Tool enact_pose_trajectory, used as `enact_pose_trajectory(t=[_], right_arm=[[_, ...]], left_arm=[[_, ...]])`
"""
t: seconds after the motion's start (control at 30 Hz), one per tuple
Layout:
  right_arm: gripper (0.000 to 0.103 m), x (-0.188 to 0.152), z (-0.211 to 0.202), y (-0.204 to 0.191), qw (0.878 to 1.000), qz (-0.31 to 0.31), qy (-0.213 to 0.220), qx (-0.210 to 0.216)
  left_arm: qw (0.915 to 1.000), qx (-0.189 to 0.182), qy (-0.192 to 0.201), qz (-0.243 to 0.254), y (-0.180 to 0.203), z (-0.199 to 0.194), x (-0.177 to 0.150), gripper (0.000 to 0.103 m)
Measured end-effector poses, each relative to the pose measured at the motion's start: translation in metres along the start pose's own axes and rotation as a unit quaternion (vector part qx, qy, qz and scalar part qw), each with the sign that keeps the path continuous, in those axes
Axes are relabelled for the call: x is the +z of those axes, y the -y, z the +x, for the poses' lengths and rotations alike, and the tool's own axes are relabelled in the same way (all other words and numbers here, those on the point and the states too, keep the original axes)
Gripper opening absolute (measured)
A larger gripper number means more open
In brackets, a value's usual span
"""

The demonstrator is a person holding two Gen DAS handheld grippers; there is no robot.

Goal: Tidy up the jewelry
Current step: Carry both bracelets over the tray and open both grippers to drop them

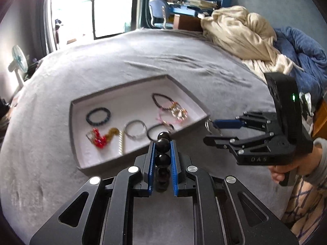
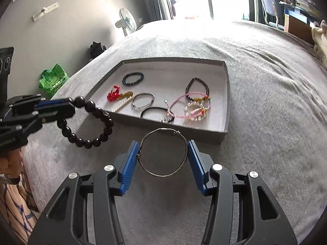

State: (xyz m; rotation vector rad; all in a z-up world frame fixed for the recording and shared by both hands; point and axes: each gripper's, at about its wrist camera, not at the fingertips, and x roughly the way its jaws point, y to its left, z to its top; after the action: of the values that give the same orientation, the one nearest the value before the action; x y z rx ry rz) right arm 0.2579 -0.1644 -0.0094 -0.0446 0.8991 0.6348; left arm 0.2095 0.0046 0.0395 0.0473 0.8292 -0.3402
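While the left gripper (image 2: 70,107) pinches a dark beaded bracelet (image 2: 90,126) at the tray's seven o'clock, the right gripper (image 2: 163,155) clamps a thin wire bangle (image 2: 163,153) across its width at six o'clock. Both pieces hang above the grey bedspread (image 2: 265,102); the carry-over step appears underway. Next: lowering each into bare space in the jewelry tray (image 2: 226,94).

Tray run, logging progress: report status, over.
Left claw shut on black bead bracelet. Right claw clamps wire bangle. Both short of tray. Path clear.
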Motion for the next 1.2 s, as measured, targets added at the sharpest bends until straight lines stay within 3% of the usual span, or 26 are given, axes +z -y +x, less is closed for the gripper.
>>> enact_pose_trajectory(t=[0.4,0.67,1.07,1.2], right_arm=[[0.049,0.03,0.006,-0.004,1.0,0.01,0.027,-0.003],[0.049,0.053,0.016,-0.001,0.999,0.022,0.042,-0.015],[0.049,0.065,0.054,0.011,0.998,0.029,0.019,-0.043],[0.049,0.065,0.071,0.007,0.998,0.019,0.0,-0.059]], left_arm=[[0.9979,0.036,0.044,-0.03,-0.037,-0.007,0.041,0.015],[0.9977,0.044,0.043,-0.03,-0.047,0.016,0.059,0.015],[0.9988,0.008,0.028,-0.039,-0.057,0.063,0.071,0.015],[0.9984,-0.021,0.023,-0.048,-0.063,0.077,0.067,0.015]])
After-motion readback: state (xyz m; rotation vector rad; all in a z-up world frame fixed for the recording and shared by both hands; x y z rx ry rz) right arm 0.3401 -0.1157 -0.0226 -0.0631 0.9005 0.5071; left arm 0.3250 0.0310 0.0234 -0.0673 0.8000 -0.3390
